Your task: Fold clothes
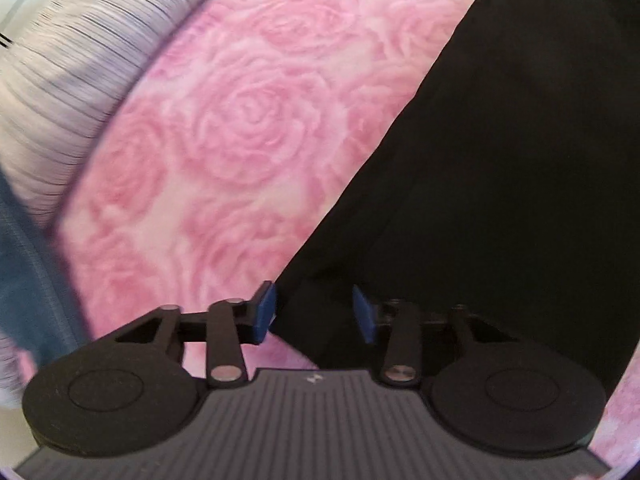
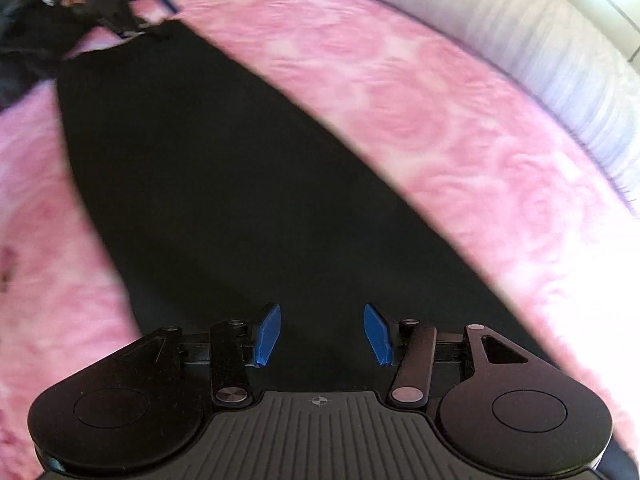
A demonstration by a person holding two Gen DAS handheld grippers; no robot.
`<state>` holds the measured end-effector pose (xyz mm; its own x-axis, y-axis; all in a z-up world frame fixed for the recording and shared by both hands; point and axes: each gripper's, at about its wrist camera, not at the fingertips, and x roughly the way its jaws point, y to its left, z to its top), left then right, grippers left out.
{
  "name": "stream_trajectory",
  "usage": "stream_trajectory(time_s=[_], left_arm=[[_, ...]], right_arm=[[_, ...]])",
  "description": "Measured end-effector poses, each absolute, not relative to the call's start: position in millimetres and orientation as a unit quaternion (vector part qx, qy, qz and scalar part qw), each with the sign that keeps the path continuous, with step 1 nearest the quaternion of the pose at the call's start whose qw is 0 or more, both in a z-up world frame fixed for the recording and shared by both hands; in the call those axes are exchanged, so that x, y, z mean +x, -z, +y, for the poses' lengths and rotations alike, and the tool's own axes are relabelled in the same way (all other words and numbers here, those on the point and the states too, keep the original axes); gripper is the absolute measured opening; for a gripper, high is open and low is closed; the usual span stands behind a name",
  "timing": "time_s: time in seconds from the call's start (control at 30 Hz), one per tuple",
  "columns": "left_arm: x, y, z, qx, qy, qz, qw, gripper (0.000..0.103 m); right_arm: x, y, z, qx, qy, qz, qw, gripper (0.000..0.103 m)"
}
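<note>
Both tongs, left tongs (image 1: 314, 312) and right tongs (image 2: 322, 334), hung agape, gripping nothing, over the black garment (image 2: 224, 184); it lay flat on the bed (image 1: 224, 128), unfolded.

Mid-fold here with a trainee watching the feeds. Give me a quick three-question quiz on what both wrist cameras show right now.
1. True or false: the black garment lies spread flat on the pink rose-print cover.
2. In the left wrist view, what lies between the left gripper pads? A) bare pink cover only B) an edge of the black garment C) a striped pillow
3. In the right wrist view, what does the right gripper have beneath its open pads?

Key
1. True.
2. B; the pads stand apart, with the garment's edge between them.
3. The black garment; the pads show no cloth pinched.
</note>
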<state>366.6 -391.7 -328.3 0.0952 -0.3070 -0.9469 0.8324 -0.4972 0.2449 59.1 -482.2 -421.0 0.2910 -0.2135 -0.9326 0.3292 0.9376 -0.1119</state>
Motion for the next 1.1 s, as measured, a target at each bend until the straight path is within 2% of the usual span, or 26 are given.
stream_trajectory(time_s=[0.07, 0.1, 0.13, 0.3, 0.33, 0.37, 0.4, 0.53, 0.7, 0.73, 0.8, 0.83, 0.87, 1.1], left_arm=[[367.5, 327.3, -392.7, 0.589, 0.637, 0.227, 0.442, 0.015], [366.5, 326.1, -392.2, 0.593, 0.636, 0.221, 0.442, 0.014], [365.5, 324.9, -391.7, 0.597, 0.635, 0.216, 0.441, 0.003], [370.8, 316.3, -396.3, 0.59, 0.635, 0.229, 0.444, 0.003], [372.3, 314.4, -397.6, 0.587, 0.636, 0.232, 0.444, 0.002], [373.4, 312.2, -398.6, 0.585, 0.636, 0.235, 0.445, 0.002], [373.9, 309.2, -399.4, 0.585, 0.636, 0.234, 0.445, 0.002], [378.8, 294.0, -404.6, 0.567, 0.639, 0.229, 0.467, 0.002], [376.1, 312.4, -415.0, 0.586, 0.622, 0.237, 0.463, 0.002], [374.2, 316.6, -415.3, 0.592, 0.617, 0.236, 0.463, 0.003], [371.9, 321.1, -414.8, 0.598, 0.608, 0.234, 0.467, 0.004], [370.6, 321.5, -414.8, 0.601, 0.603, 0.232, 0.472, 0.007], [369.3, 321.6, -414.7, 0.604, 0.597, 0.229, 0.477, 0.008], [353.4, 297.6, -412.0, 0.608, 0.568, 0.203, 0.516, 0.01]], right_arm=[[59.6, 425.7, -502.0, 0.019, 0.176, 0.576, 0.798, 0.05], [60.7, 428.9, -510.3, 0.001, 0.174, 0.579, 0.797, 0.05], [62.3, 432.8, -518.1, -0.012, 0.168, 0.581, 0.796, 0.05], [78.1, 451.8, -540.3, -0.05, 0.111, 0.588, 0.8, 0.05], [81.0, 454.2, -541.8, -0.053, 0.101, 0.589, 0.8, 0.041], [83.6, 457.1, -543.2, -0.053, 0.093, 0.592, 0.799, 0.014], [85.3, 459.0, -545.7, -0.048, 0.088, 0.597, 0.796, 0.004], [85.4, 449.9, -555.8, -0.032, 0.097, 0.588, 0.802, 0.0], [92.8, 457.5, -564.2, -0.029, 0.11, 0.581, 0.806, 0.001], [91.4, 458.0, -565.4, -0.022, 0.118, 0.577, 0.808, 0.003], [83.9, 453.2, -568.4, 0.002, 0.147, 0.562, 0.814, 0.02], [78.0, 449.7, -568.4, 0.013, 0.172, 0.554, 0.814, 0.045], [71.0, 446.5, -568.0, 0.022, 0.195, 0.547, 0.814, 0.058], [-39.0, 439.2, -566.6, 0.141, 0.327, 0.535, 0.766, 0.059]])
